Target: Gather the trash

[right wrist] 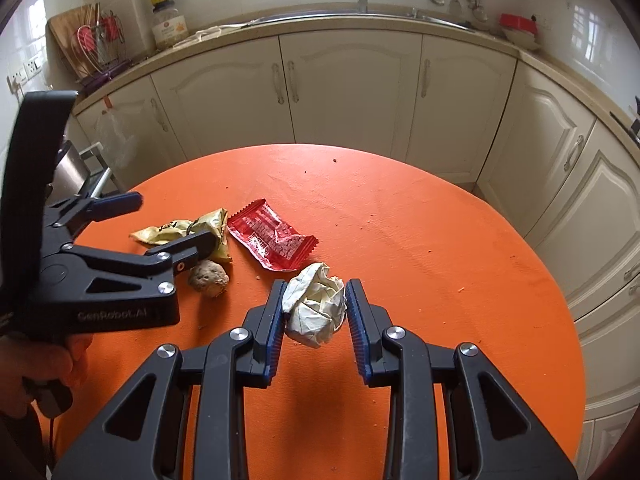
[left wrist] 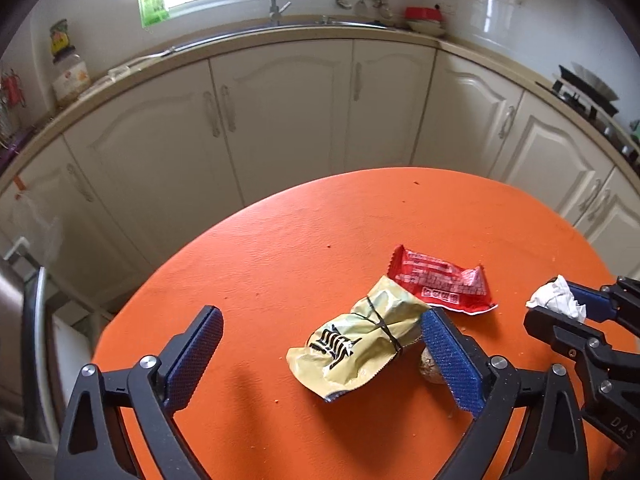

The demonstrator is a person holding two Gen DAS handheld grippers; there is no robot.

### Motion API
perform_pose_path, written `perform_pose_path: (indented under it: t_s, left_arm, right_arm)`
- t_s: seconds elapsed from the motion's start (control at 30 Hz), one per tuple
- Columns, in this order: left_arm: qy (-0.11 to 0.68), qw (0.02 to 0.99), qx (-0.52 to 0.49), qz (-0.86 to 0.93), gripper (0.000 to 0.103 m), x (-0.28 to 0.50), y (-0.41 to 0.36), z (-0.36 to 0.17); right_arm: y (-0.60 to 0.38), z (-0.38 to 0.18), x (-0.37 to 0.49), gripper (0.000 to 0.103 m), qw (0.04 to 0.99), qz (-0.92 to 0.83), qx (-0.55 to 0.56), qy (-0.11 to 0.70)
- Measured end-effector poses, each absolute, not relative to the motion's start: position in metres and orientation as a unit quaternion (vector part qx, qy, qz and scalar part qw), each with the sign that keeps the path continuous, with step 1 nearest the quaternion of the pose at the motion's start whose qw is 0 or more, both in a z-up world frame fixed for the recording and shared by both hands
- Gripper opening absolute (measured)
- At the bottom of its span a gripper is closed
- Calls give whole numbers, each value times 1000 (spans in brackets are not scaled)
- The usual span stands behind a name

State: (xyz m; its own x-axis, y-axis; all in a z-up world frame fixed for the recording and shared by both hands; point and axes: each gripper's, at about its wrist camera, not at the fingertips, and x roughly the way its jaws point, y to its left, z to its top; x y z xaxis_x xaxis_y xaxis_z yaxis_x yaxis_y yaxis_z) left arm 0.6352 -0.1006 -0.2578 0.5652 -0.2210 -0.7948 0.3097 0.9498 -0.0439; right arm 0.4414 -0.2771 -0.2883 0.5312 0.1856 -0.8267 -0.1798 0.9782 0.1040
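I am squeezing the crumpled white paper ball [right wrist: 316, 310] between the blue pads of my right gripper [right wrist: 316, 312], near the front of the orange table [right wrist: 440, 240]; whether it is resting on the surface or just clear of it I cannot tell. My left gripper [left wrist: 320, 356] is standing wide and holding nothing, its jaws straddling the yellow wrapper [left wrist: 360, 344], one pad hanging over the wrapper's right edge. Just beyond lies the red wrapper [left wrist: 440, 284], its near corner beside the yellow one, and a small brown lump [right wrist: 208, 276] is sitting on the table close against the yellow wrapper.

From here I am judging the risks. The paper ball is soft and springy, so a light pinch could let it slip out as I lift. The yellow wrapper is thin and lying flat; if I close too high my pads may meet above it, and closing at this spot may catch the brown lump or shove it off the table. My two grippers are also near each other and could knock together.

My right camera is showing the lump whole and the hand [right wrist: 44, 364] gripping the left handle; my left camera is mostly hiding the lump behind a pad, yet it alone shows how my open jaws frame the yellow wrapper.
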Motion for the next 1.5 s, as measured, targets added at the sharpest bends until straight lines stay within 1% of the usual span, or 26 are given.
perform_pose_path:
  t_s: [0.07, 0.2, 0.27, 0.33, 0.37, 0.4, 0.43, 0.5, 0.57, 0.6, 0.63, 0.67, 0.7, 0.97, 1.1, 1.17, 1.27, 1.5]
  left_arm:
    - [445, 879, 44, -163, 94, 650, -98, -260]
    - [448, 869, 40, -207, 94, 679, -93, -266]
    - [454, 862, 29, -223, 89, 686, -92, -270]
    - [461, 854, 12, -242, 67, 698, -92, -272]
    - [463, 851, 6, -248, 65, 697, -91, -272]
    - [462, 851, 9, -250, 62, 705, -94, -273]
    - [462, 848, 6, -259, 49, 708, -91, -274]
    - [462, 846, 10, -266, 46, 713, -93, -273]
    - [452, 855, 27, -254, 46, 717, -96, -273]
    - [451, 857, 29, -246, 54, 723, -96, -276]
    - [450, 859, 28, -242, 66, 728, -96, -278]
    - [450, 860, 28, -238, 70, 733, -95, -280]
    - [450, 859, 28, -243, 71, 738, -94, -282]
    - [443, 860, 15, -255, 71, 746, -91, -285]
    - [431, 866, 38, -249, 72, 741, -121, -293]
    - [429, 869, 47, -243, 74, 737, -133, -297]
    - [432, 871, 51, -229, 72, 710, -146, -303]
    - [444, 875, -26, -190, 72, 671, -157, -308]
  right_arm:
    - [-279, -286, 439, 30, 877, 102, 2, 470]
    - [-285, -282, 435, 30, 878, 101, 7, 468]
    - [-288, -281, 432, 30, 878, 98, 11, 468]
    - [-292, -279, 428, 30, 879, 94, 16, 467]
    - [-294, -279, 426, 30, 879, 92, 17, 467]
    - [-296, -277, 424, 30, 880, 91, 19, 466]
    - [-296, -277, 422, 30, 880, 89, 19, 466]
    - [-299, -273, 418, 30, 881, 87, 20, 464]
    - [-300, -270, 415, 30, 882, 86, 21, 462]
    - [-301, -268, 413, 30, 883, 86, 20, 461]
    - [-301, -267, 411, 30, 884, 86, 20, 460]
    - [-301, -266, 409, 30, 884, 86, 19, 459]
    - [-301, -265, 408, 30, 884, 86, 19, 459]
    - [-301, -262, 397, 30, 884, 86, 18, 460]
    - [-301, -263, 395, 30, 883, 84, 20, 461]
    - [-302, -263, 395, 30, 883, 83, 21, 461]
    - [-303, -263, 393, 30, 883, 81, 23, 461]
    - [-315, -260, 386, 30, 886, 74, 30, 457]
